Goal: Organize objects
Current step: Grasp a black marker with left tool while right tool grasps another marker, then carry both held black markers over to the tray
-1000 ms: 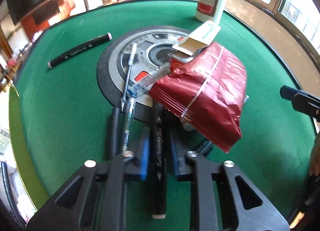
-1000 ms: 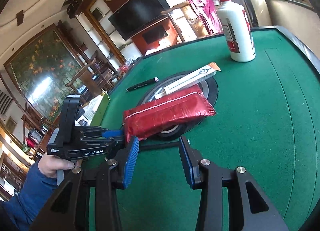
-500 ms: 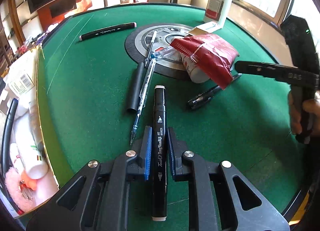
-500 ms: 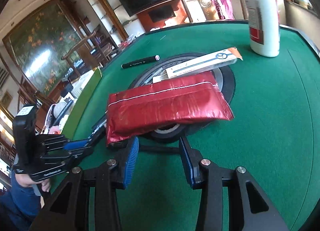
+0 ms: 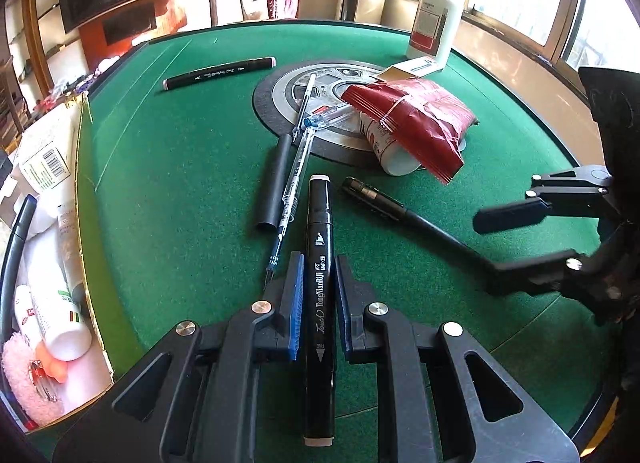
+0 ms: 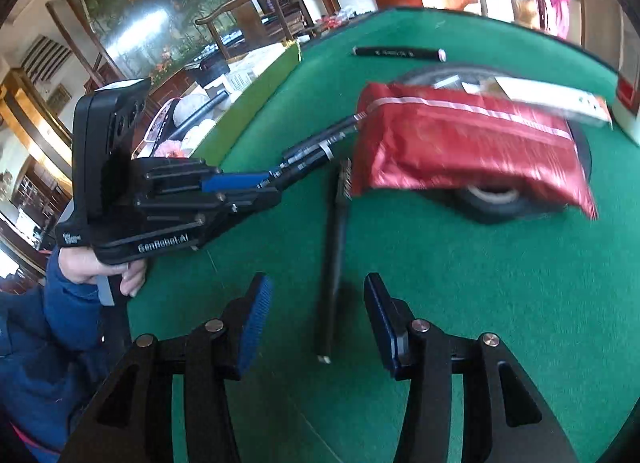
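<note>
Green felt covers the table [image 5: 192, 151], and nearest on it the left gripper [image 5: 316, 295] is clamped on a black marker [image 5: 320, 263] that runs lengthwise between its pads, with both ends sticking out past them. The right gripper [image 6: 316, 327] has its jaws opening, and nothing is pressed between them. A thin black pen [image 6: 334, 259] lies on the felt just ahead of that gap, its long axis running almost straight away from the claw, its near end between the fingertips and its far end pointing at the red packet [image 6: 472, 147]. Judging by this, the right hand is the nearer one to this pen, and a grab would need the jaws to close across the barrel, not along it.

Beyond the pen's far end, the red packet rests partly on a white cup [image 5: 394, 151] lying on its side. Left of the packet lie a black tube [image 5: 276, 183] and a clear pen [image 5: 298, 167], side by side and touching. Behind the packet sits a round grey disc [image 5: 288, 95], and further left of it a second marker [image 5: 218, 73] lies well apart. Farthest off, past the packet, a white bottle [image 5: 434, 19] stands upright near the table's edge
</note>
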Tool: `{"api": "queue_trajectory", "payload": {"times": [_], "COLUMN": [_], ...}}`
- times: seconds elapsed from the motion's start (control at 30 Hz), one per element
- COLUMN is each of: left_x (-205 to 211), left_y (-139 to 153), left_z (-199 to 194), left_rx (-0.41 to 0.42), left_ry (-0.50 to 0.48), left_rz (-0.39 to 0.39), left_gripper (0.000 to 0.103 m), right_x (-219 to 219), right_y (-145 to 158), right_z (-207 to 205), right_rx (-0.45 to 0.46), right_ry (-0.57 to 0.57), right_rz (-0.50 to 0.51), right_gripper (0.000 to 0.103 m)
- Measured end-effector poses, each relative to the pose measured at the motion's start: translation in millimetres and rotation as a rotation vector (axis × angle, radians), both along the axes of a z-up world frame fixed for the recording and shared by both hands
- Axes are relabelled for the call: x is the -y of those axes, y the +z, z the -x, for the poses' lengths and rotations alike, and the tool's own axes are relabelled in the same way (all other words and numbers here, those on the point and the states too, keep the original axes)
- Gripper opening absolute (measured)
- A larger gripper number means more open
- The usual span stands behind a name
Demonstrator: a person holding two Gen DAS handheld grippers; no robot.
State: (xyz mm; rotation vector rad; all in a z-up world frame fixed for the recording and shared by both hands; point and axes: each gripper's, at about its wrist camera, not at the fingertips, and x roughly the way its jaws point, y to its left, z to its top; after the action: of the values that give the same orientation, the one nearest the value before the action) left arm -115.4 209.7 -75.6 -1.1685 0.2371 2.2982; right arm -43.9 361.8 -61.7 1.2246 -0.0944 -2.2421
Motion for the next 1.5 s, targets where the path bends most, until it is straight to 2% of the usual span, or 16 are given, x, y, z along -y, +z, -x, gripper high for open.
{"api": "queue_trajectory", "payload": {"times": [0.07,0.13,0.2,0.27,0.33,0.4,0.47,0.73,0.97,1.5], "left_x": [-2,-3,-3,-3,-4,-6,-5,4,17,42], "left_y": [0,0,0,-1,-1,-1,-1,2,16,37], "left_z": [-1,-2,-1,0,-1,-2,-1,-6,-14,-20], "left_rx": [-0.008,-0.019,-0.019,-0.018,-0.022,-0.031,-0.026,-0.007,-0.020,-0.078], "left_ry": [0.002,0.001,0.003,0.004,0.007,0.007,0.019,0.022,0.052,0.089], "left_rz": [0.012,0.022,0.022,0.018,0.027,0.039,0.023,-0.053,-0.129,-0.229], "left_gripper": [0.014,0.014,0.014,0.014,0.015,0.015,0.015,0.014,0.014,0.014], "right_x": [8,14,22,29,30,39,45,25,24,35], "right_y": [-3,-6,-10,-7,-7,-5,-5,5,17,37], "right_z": [5,10,15,19,20,13,11,1,-8,-22], "right_rx": [-0.029,-0.027,-0.037,-0.059,-0.063,-0.116,-0.130,-0.104,-0.124,-0.185], "right_ry": [-0.049,-0.052,-0.078,-0.101,-0.108,-0.091,-0.113,-0.167,-0.184,-0.216], "right_rz": [-0.086,-0.089,-0.134,-0.194,-0.216,-0.305,-0.338,-0.185,-0.112,-0.021], "right_gripper": [0.045,0.038,0.020,0.008,0.006,0.006,0.006,0.006,0.006,0.006]}}
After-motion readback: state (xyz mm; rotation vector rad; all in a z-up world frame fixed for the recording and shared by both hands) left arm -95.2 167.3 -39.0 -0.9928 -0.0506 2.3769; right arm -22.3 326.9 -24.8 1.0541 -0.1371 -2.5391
